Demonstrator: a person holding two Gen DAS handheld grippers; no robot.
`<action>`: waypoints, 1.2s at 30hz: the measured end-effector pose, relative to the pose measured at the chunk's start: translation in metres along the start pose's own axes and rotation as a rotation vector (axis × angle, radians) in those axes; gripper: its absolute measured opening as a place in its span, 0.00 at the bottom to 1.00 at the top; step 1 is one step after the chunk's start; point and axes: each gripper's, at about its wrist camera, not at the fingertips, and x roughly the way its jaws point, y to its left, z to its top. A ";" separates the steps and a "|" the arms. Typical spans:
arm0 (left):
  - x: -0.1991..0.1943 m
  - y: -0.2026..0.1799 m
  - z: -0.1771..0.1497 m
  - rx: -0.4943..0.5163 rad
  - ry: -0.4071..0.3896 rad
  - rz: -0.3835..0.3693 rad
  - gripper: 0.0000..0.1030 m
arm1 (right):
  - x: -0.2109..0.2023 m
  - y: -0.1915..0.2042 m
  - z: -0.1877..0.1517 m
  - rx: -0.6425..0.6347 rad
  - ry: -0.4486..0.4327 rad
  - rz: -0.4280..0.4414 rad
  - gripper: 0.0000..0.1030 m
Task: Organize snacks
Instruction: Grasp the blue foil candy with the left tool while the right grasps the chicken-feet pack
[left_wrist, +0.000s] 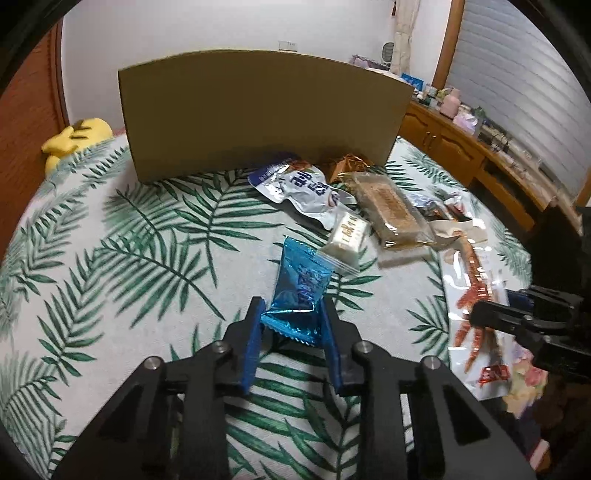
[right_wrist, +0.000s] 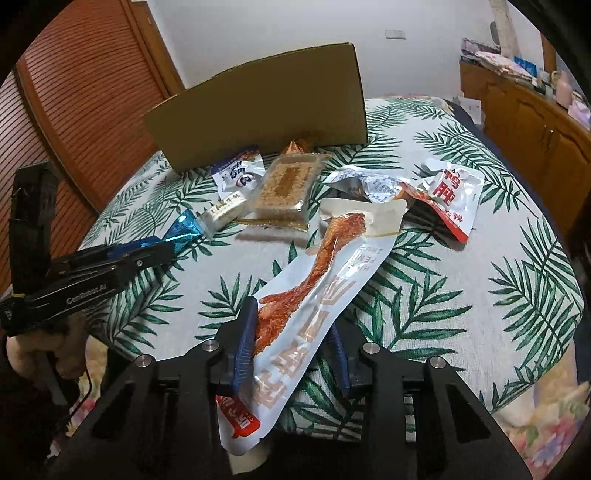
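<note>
left wrist: close above leaf-print cloth (left_wrist: 122, 236), angled down toward cardboard box (left_wrist: 258, 114) | right wrist: same downward tilt, further right | shared: box (right_wrist: 266, 110), snack pile (right_wrist: 284, 188); each view catches the other gripper at its edge

The bedspread (left_wrist: 110, 236) lies bare over its whole left part, giving open passage there up to the cardboard box (left_wrist: 258, 114). The box stands upright across the far side and blocks the way straight ahead. Just before it, a heap of snack packets (right_wrist: 291, 184) crowds the middle and right, touching and overlapping one another. To the right of the heap, the bedspread is open again toward the wooden cabinet (right_wrist: 535, 122).
</note>
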 end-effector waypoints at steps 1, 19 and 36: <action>0.001 0.000 0.001 0.007 0.003 0.010 0.30 | 0.000 0.001 0.000 -0.002 0.000 -0.002 0.35; 0.006 -0.014 0.015 0.112 0.030 0.002 0.37 | 0.011 -0.002 0.010 0.018 0.009 -0.028 0.52; 0.001 -0.012 0.005 0.103 0.020 0.002 0.29 | 0.030 0.008 0.022 -0.084 0.001 -0.139 0.62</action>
